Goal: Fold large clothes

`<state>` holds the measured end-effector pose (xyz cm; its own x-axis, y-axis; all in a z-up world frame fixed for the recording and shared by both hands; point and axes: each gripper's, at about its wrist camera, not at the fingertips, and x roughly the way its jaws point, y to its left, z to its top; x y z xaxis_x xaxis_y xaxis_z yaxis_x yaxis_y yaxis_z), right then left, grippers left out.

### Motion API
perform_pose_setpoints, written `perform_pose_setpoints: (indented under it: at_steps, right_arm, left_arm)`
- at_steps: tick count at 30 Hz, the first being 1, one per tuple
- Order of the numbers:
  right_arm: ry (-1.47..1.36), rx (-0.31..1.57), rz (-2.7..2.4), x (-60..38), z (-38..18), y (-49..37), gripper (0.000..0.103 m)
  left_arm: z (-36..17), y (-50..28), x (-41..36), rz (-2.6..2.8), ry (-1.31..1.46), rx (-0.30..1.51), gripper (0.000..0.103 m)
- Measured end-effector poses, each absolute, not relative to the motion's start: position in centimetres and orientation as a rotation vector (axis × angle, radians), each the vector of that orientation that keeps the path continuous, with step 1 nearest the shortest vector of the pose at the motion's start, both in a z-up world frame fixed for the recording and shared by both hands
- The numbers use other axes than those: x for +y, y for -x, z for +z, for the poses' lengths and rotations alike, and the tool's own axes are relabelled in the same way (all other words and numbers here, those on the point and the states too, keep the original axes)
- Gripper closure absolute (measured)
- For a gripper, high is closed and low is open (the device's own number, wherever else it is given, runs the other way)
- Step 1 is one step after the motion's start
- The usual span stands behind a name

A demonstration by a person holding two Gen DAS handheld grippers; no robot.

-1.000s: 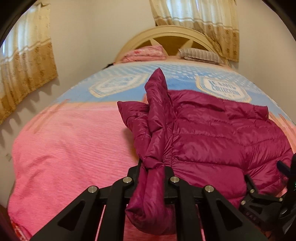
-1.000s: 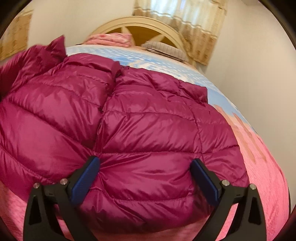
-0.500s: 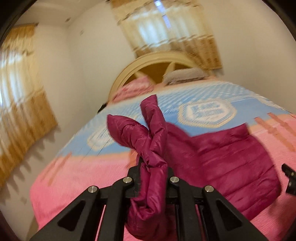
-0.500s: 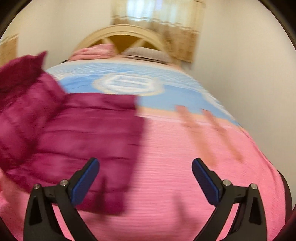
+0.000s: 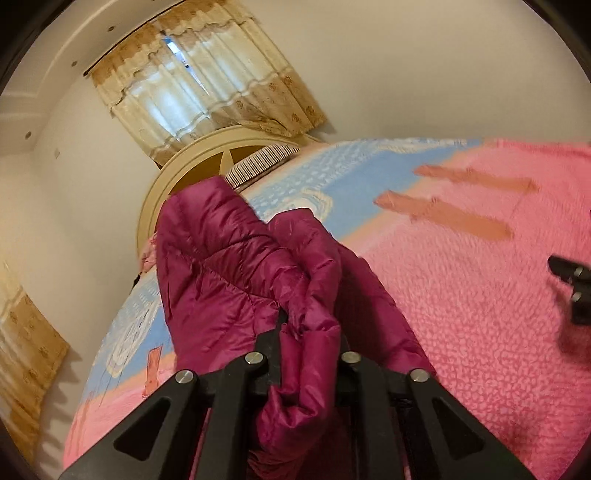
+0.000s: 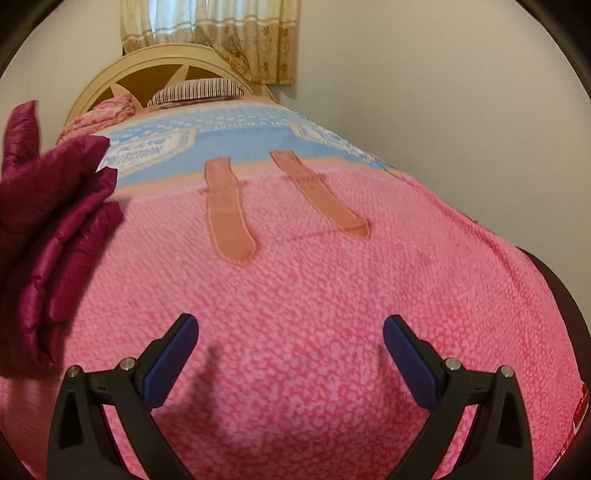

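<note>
A magenta quilted puffer jacket point(image 5: 229, 266) hangs bunched and lifted off the bed, with a fold of it pinched between the jaws of my left gripper point(image 5: 308, 332). Those jaws are opening slightly, and the fabric still fills the gap between them. In the right wrist view the jacket point(image 6: 48, 229) hangs at the far left edge. My right gripper point(image 6: 291, 354) stands wide open over the pink blanket point(image 6: 314, 280), apart from the jacket, with nothing between its blue pads point(image 6: 173, 354). Part of the right gripper point(image 5: 572, 288) shows at the right edge of the left wrist view.
The bed carries a pink and blue blanket with two orange strap patches point(image 6: 229, 206). At its far end stand a cream round headboard point(image 6: 122, 77), a striped pillow point(image 6: 199, 90) and a pink pillow point(image 6: 107, 110). Curtains point(image 6: 221, 26) hang behind. A wall point(image 6: 443, 92) runs along the right side.
The jacket has been pulled up off the bed and swung to the left by my left gripper, whose view has rolled. My right gripper moved right, off the jacket, over bare blanket.
</note>
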<state>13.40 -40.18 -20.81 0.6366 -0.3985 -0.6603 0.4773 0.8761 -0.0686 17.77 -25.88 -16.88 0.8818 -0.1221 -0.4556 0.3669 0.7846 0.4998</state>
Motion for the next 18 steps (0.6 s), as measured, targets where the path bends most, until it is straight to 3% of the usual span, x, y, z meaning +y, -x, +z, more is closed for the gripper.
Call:
perform_pose_setpoints:
  at_steps: [3, 6, 8, 9, 11, 15, 18]
  right_arm:
    - [-0.114, 0.748, -0.521, -40.7, -21.4, -13.4, 0.001]
    - [-0.125, 0.759, -0.534, -41.4, -21.8, -13.1, 0.001]
    - [-0.122, 0.756, -0.545, -41.5, -21.4, -13.1, 0.001]
    - [-0.123, 0.751, -0.547, -41.6, -21.1, -12.9, 0.001]
    - [-0.129, 0.74, -0.542, -41.7, -20.3, -13.0, 0.002]
    - [-0.145, 0.726, -0.513, -41.0, -17.9, -14.7, 0.031]
    - [-0.133, 0.7, -0.463, -39.2, -15.4, -17.0, 0.035]
  left_arm:
    - [-16.9, -16.8, -26.3, -0.288, -0.636, 0.405, 0.077]
    - [-14.6, -15.0, -25.8, -0.325, -0.586, 0.367, 0.054]
    - [-12.1, -13.2, -24.8, -0.34, -0.553, 0.301, 0.016]
    - [-11.2, -12.7, -24.4, -0.344, -0.534, 0.271, 0.01]
    - [-9.0, -11.7, -22.6, -0.341, -0.49, 0.2, 0.007]
    - [-8.1, -15.1, -19.1, -0.179, -0.442, 0.236, 0.006]
    - [-9.0, -21.2, -14.9, 0.034, -0.382, 0.394, 0.006]
